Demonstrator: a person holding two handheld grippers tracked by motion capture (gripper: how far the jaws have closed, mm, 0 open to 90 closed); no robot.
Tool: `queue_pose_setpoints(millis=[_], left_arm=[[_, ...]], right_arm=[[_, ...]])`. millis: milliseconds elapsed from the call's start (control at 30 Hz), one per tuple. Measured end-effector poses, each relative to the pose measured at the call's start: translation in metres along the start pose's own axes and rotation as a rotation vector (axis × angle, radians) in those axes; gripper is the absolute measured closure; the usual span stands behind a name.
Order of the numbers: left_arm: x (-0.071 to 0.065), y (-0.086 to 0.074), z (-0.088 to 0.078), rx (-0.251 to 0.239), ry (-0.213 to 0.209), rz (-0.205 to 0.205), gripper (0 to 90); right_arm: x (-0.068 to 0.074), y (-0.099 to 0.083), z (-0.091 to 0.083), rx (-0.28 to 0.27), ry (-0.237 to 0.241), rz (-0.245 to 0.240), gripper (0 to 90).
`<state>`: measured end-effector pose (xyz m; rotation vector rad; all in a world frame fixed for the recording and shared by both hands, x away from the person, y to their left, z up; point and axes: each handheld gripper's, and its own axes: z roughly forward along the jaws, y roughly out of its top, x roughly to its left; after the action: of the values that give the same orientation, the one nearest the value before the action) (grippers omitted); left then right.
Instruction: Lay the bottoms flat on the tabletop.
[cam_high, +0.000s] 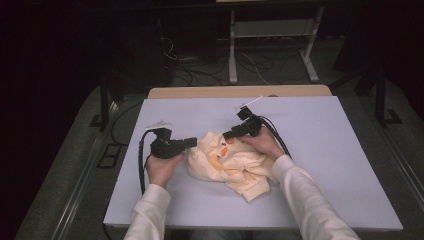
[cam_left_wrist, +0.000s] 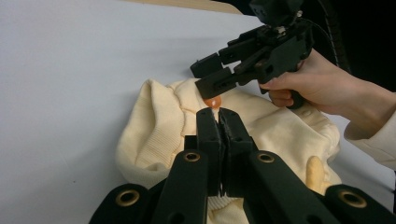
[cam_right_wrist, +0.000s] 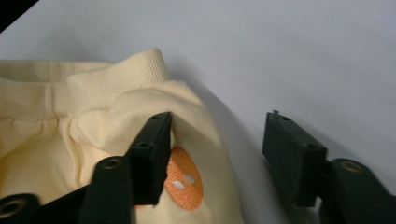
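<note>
High view looks down from above; both tongs cameras sit close, sharing the cream garment (cam_high: 230, 162)

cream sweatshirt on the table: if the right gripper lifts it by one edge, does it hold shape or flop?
The cream sweatshirt lies crumpled in soft folds, so it will probably flop and hang. The left gripper is pinched shut on a fold, which suggests it gathers easily. The open right gripper may catch one layer only near the orange patch, so the rest would likely drag.

Cream sweater (cam_high: 235, 165), orange patch (cam_right_wrist: 184, 179); black grippers; white table (cam_high: 325, 150).
</note>
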<state>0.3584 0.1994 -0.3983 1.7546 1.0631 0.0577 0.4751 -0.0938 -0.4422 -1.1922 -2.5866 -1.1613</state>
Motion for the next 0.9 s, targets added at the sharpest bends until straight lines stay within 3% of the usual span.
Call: queue_pose_setpoints(millis=[67, 100, 133, 200, 300, 500, 900], left_arm=[[0.000, 0.000, 0.000, -0.004, -0.001, -0.005, 86.9], [0.000, -0.001, 0.000, -0.006, -0.002, -0.006, 86.9], [0.000, -0.001, 0.000, -0.006, -0.002, -0.006, 86.9], [0.001, -0.002, 0.000, -0.004, -0.002, -0.007, 86.9], [0.001, -0.002, 0.001, -0.003, -0.002, -0.006, 86.9], [-0.001, 0.000, 0.001, -0.013, -0.001, -0.006, 86.9], [-0.006, 0.010, 0.011, -0.025, -0.009, 0.027, 87.3]], right_arm=[[0.000, 0.000, 0.001, 0.005, 0.003, -0.002, 48.7], [0.000, 0.000, 0.001, 0.009, 0.011, -0.005, 60.7], [0.000, 0.000, 0.001, 0.009, 0.011, -0.005, 60.7], [0.003, 0.001, -0.001, 0.015, 0.013, -0.027, 76.2], [0.005, 0.003, -0.007, 0.013, 0.002, -0.034, 82.6], [0.003, 0.005, -0.024, -0.009, -0.036, -0.023, 84.9], [-0.013, -0.004, -0.085, -0.127, -0.083, 0.032, 85.2]])
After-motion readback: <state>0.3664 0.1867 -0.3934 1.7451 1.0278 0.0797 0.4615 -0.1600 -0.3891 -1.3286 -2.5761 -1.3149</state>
